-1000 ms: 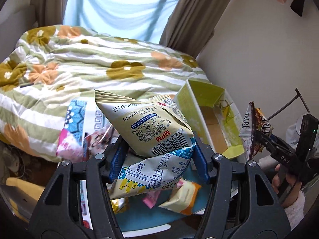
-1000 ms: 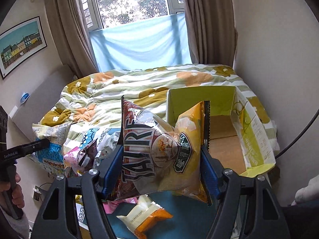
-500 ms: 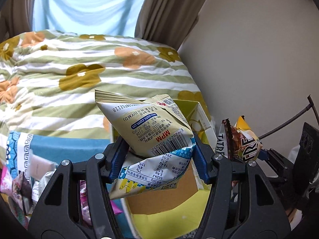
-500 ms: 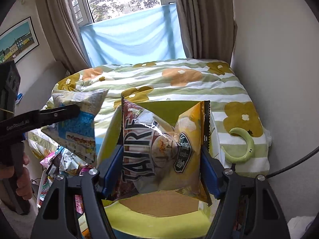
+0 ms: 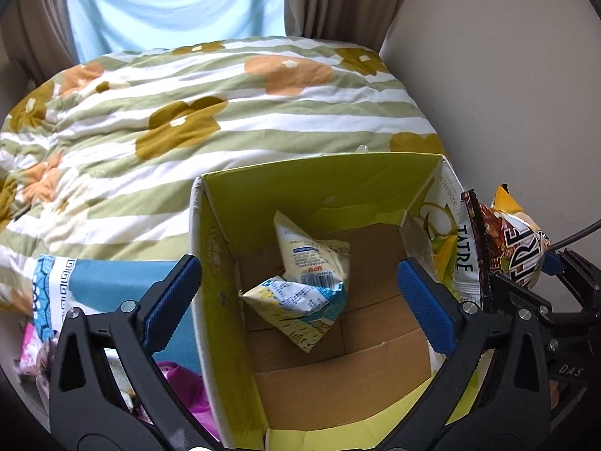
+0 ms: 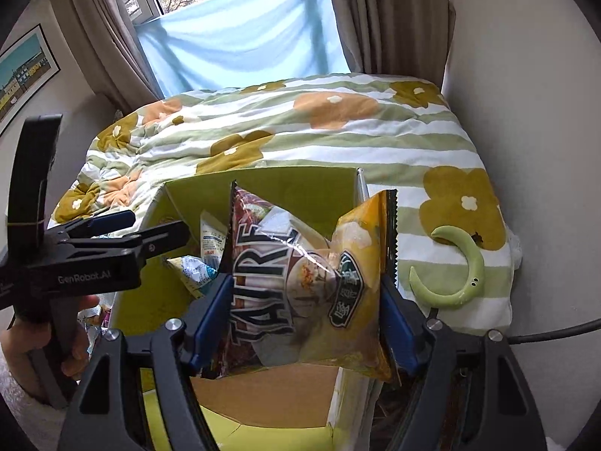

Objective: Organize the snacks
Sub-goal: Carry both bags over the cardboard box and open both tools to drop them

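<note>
Landmark: I place everything by the green box point(image 5: 225, 300), an open carton with a brown cardboard floor, standing at the foot of the bed point(image 5: 225, 105).
Left of the box: a blue patterned sheet point(image 5: 112, 282) lies against its left wall, with pink wrappers point(image 5: 180, 387) on it; I can't read what they are.
Left claw point(image 5: 296, 308): I have it wide open above the box, its blue pads spread over the left wall and the right side, gripping nothing.
Inside the box: the pale yellow snack bag point(image 5: 308, 282) lies crumpled on the cardboard floor, nearer the far wall, barcode side up.
Right claw point(image 6: 306, 323): I have it clamped on the chip bag point(image 6: 308, 282), a brown and yellow pack held upright by its sides.
Chip bag's place: over the box's right edge, above the opening; in the left wrist view it hangs just outside the right wall.
Right of the box: a green crescent-shaped thing point(image 6: 454, 267) rests on the bed cover.
</note>
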